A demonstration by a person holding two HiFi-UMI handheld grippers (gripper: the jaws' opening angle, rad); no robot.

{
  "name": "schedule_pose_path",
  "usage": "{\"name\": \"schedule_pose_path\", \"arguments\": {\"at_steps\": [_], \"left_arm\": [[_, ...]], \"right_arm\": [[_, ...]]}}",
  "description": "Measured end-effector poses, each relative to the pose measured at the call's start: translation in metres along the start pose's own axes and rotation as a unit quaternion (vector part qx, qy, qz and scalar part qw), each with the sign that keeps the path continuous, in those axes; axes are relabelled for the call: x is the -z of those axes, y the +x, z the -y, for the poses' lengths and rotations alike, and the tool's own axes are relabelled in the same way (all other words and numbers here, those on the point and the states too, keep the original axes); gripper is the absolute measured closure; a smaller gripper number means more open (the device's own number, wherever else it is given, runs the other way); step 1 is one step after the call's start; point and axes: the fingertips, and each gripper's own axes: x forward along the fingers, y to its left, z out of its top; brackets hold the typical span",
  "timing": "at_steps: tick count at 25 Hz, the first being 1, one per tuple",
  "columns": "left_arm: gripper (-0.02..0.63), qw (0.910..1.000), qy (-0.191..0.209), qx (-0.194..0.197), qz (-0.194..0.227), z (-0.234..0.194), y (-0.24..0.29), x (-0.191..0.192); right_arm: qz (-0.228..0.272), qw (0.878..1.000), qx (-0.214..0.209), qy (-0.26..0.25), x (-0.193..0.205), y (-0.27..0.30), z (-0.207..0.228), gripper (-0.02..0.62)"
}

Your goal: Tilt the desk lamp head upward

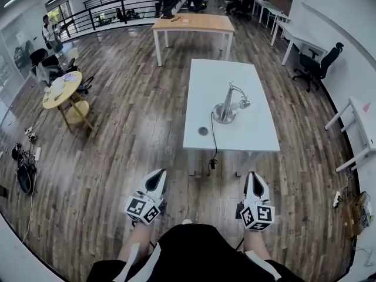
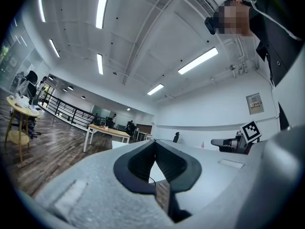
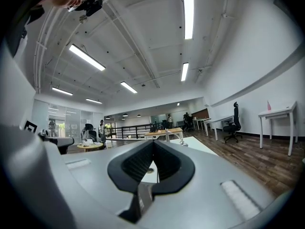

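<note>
A silver desk lamp (image 1: 228, 103) with a round base and a bent neck stands on the near part of a white table (image 1: 235, 75); its small head hangs to the right, and its black cord runs off the table's near edge. My left gripper (image 1: 157, 180) and right gripper (image 1: 254, 181) are held side by side above the wooden floor, well short of the table, both shut and empty. In the left gripper view the left gripper's tips (image 2: 155, 143) meet in front of the table. In the right gripper view the right gripper's tips (image 3: 153, 144) meet too, with the lamp (image 3: 167, 135) small beyond them.
A wooden table (image 1: 191, 23) stands beyond the white one. White desks and a black office chair (image 1: 317, 63) line the right wall. A small round yellow table (image 1: 61, 90) stands at the left, cables and bags (image 1: 23, 163) lie on the floor, and a person (image 1: 50, 31) stands far left.
</note>
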Motion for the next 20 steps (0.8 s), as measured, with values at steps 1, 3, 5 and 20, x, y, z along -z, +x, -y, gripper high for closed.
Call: {"name": "schedule_pose_path", "arguments": {"at_steps": [1, 3, 5, 20], "left_arm": [[0.606, 1.0, 0.0, 0.001, -0.002, -0.004, 0.003, -0.001], [0.606, 1.0, 0.0, -0.001, -0.003, -0.013, 0.007, 0.0], [0.606, 1.0, -0.001, -0.003, -0.006, -0.021, 0.012, 0.004], [0.606, 0.9998, 0.004, -0.016, -0.014, -0.054, 0.127, 0.016]], "right_arm": [[-0.001, 1.0, -0.001, 0.001, 0.001, 0.005, -0.002, 0.592], [-0.006, 1.0, -0.002, 0.001, 0.004, 0.014, -0.005, 0.592], [-0.011, 1.0, 0.001, 0.001, 0.008, 0.021, -0.004, 0.592], [-0.014, 1.0, -0.02, 0.011, -0.002, 0.149, 0.057, 0.592]]}}
